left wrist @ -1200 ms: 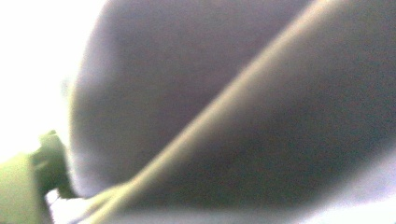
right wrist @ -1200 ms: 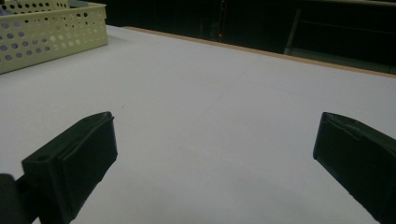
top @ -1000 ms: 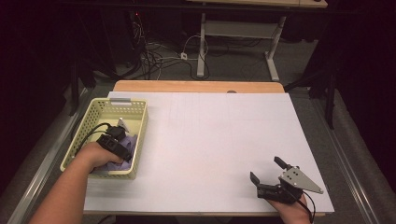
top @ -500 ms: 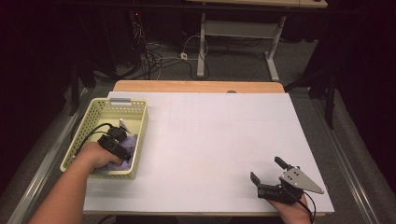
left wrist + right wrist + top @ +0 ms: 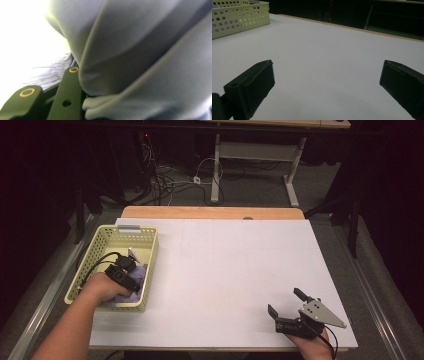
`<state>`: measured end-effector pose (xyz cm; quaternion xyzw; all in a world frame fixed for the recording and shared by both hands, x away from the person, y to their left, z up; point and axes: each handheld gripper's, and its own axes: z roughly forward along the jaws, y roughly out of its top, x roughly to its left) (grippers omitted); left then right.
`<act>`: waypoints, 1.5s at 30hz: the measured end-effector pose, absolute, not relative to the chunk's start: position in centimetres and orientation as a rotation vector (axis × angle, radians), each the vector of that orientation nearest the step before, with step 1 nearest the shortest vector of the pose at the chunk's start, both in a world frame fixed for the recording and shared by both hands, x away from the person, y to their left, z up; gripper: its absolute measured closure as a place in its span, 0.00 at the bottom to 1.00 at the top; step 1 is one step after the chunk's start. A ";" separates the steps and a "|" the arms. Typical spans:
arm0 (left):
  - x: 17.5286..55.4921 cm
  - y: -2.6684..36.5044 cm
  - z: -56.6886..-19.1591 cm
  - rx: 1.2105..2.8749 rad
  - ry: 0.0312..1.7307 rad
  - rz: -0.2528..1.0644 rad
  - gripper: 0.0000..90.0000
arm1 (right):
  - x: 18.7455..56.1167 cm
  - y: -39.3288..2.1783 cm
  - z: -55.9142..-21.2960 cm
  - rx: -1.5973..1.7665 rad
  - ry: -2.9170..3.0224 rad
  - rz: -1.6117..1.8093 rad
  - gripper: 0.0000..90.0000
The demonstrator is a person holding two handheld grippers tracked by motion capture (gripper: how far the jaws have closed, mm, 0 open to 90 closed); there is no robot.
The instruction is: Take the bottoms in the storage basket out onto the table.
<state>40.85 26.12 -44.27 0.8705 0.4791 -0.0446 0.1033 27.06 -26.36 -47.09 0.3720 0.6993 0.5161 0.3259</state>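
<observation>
Left gripper [image 5: 131, 279], left of frame, down in the yellow basket [image 5: 146, 245], just closed on lavender cloth [image 5: 140, 60]; right gripper [image 5: 287, 302] wide, empty, far lower right.

White desk [image 5: 225, 270] with a bare wooden strip [image 5: 212, 212] along its far edge. Beyond, on grey floor, tangled cables [image 5: 175, 180] and a white table frame [image 5: 260, 155].

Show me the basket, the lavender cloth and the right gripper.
basket [image 5: 102, 240], high view, far-left rim.
lavender cloth [image 5: 140, 62], left gripper view, middle fold.
right gripper [image 5: 287, 301], high view, midway between its jaws.
</observation>
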 end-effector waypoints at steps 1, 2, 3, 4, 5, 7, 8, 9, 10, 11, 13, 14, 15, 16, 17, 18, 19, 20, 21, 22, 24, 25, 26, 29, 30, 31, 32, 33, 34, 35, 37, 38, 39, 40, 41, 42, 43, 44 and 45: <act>40.9 26.1 -44.3 2.569 1.413 -0.131 0.69 | 27.1 -26.4 -47.1 0.975 1.832 1.355 0.00; 40.8 26.1 -44.3 2.566 1.415 -0.132 0.69 | 27.0 -26.4 -47.1 0.975 1.831 1.357 0.00; 40.8 26.1 -44.3 2.566 1.415 -0.132 0.69 | 27.0 -26.4 -47.1 0.975 1.831 1.357 0.00; 40.9 26.2 -44.3 2.564 1.417 -0.134 0.69 | 27.1 -26.4 -47.1 0.976 1.830 1.359 0.00; 40.9 26.2 -44.3 2.564 1.417 -0.134 0.69 | 27.1 -26.4 -47.1 0.976 1.830 1.359 0.00; 40.8 26.3 -44.0 2.551 1.419 -0.120 0.69 | 27.1 -26.5 -47.1 0.979 1.828 1.360 0.00; 40.8 26.3 -44.0 2.551 1.419 -0.120 0.69 | 27.1 -26.5 -47.1 0.979 1.828 1.360 0.00; 40.8 26.4 -44.0 2.541 1.424 -0.122 0.69 | 27.1 -26.6 -47.0 0.981 1.824 1.362 0.00; 40.8 26.6 -43.8 2.526 1.444 -0.124 0.69 | 27.0 -26.6 -47.0 0.982 1.824 1.363 0.00; 40.8 26.6 -43.8 2.526 1.444 -0.124 0.69 | 27.0 -26.6 -47.1 0.987 1.824 1.364 0.00; 40.8 26.8 -43.4 2.516 1.458 -0.109 0.69 | 27.0 -26.7 -47.1 0.991 1.821 1.366 0.00; 40.7 26.9 -43.1 2.524 1.458 -0.087 0.69 | 27.0 -26.7 -47.1 0.991 1.821 1.366 0.00; 40.6 26.8 -42.6 2.541 1.467 -0.052 0.70 | 27.1 -26.7 -47.1 0.993 1.822 1.365 0.00; 40.5 26.8 -42.3 2.547 1.470 -0.044 0.70 | 27.1 -26.7 -47.1 0.992 1.822 1.365 0.00; 40.5 26.8 -42.0 2.559 1.474 -0.037 0.70 | 27.1 -26.7 -47.1 0.993 1.824 1.363 0.00; 40.5 26.8 -42.0 2.559 1.474 -0.037 0.70 | 27.1 -26.7 -47.1 0.993 1.824 1.363 0.00; 40.4 26.7 -41.8 2.575 1.480 -0.022 0.70 | 27.1 -26.7 -47.1 0.993 1.824 1.363 0.00; 40.4 26.6 -41.5 2.586 1.487 -0.005 0.70 | 27.0 -26.6 -47.1 0.990 1.825 1.363 0.00; 40.3 26.6 -41.2 2.596 1.490 0.004 0.70 | 27.0 -26.6 -47.1 0.990 1.825 1.363 0.00; 40.3 26.6 -41.0 2.602 1.496 0.023 0.70 | 27.0 -26.6 -47.1 0.989 1.825 1.363 0.00; 40.1 26.7 -40.5 2.618 1.496 0.060 0.70 | 27.0 -26.6 -47.1 0.990 1.823 1.365 0.00; 40.0 26.7 -40.3 2.629 1.496 0.075 0.70 | 27.0 -26.7 -47.0 0.990 1.822 1.364 0.00; 39.9 26.8 -39.9 2.661 1.503 0.113 0.70 | 27.0 -26.7 -47.0 0.990 1.818 1.367 0.00; 39.8 27.1 -39.5 2.659 1.513 0.129 0.70 | 26.9 -26.7 -47.0 0.986 1.816 1.370 0.00; 39.7 27.1 -39.3 2.657 1.518 0.142 0.70 | 26.9 -26.7 -46.9 0.984 1.817 1.370 0.00; 39.7 27.3 -38.8 2.657 1.525 0.149 0.70 | 26.9 -26.7 -47.0 0.984 1.817 1.371 0.00; 39.7 27.3 -38.7 2.662 1.521 0.150 0.70 | 27.0 -26.7 -47.0 0.987 1.817 1.371 0.00; 39.7 27.4 -38.5 2.670 1.519 0.155 0.70 | 27.0 -26.7 -47.0 0.989 1.820 1.371 0.00; 39.7 27.4 -38.5 2.670 1.519 0.155 0.70 | 27.0 -26.7 -47.0 0.989 1.820 1.371 0.00; 39.6 27.4 -38.3 2.688 1.517 0.162 0.70 | 27.0 -26.7 -47.0 0.989 1.822 1.367 0.00; 39.6 27.5 -38.1 2.693 1.516 0.162 0.70 | 27.0 -26.7 -47.0 0.987 1.825 1.366 0.00; 39.6 27.6 -38.0 2.688 1.519 0.158 0.70 | 27.0 -26.7 -47.0 0.987 1.825 1.365 0.00; 39.6 27.7 -37.8 2.684 1.521 0.153 0.70 | 27.0 -26.7 -47.0 0.987 1.825 1.365 0.00; 39.6 27.8 -37.5 2.667 1.530 0.140 0.70 | 27.0 -26.7 -47.0 0.987 1.824 1.365 0.00; 39.6 27.8 -37.3 2.664 1.528 0.136 0.70 | 27.0 -26.7 -47.0 0.987 1.824 1.365 0.00; 39.6 27.8 -37.3 2.664 1.528 0.136 0.70 | 27.0 -26.7 -47.0 0.987 1.824 1.365 0.00; 39.6 27.9 -37.2 2.664 1.525 0.136 0.70 | 27.0 -26.7 -47.0 0.985 1.825 1.365 0.00; 39.5 27.9 -36.9 2.671 1.498 0.135 0.70 | 26.9 -26.7 -47.0 0.985 1.825 1.364 0.00; 39.5 27.9 -36.9 2.671 1.498 0.135 0.70 | 26.9 -26.7 -47.0 0.985 1.825 1.364 0.00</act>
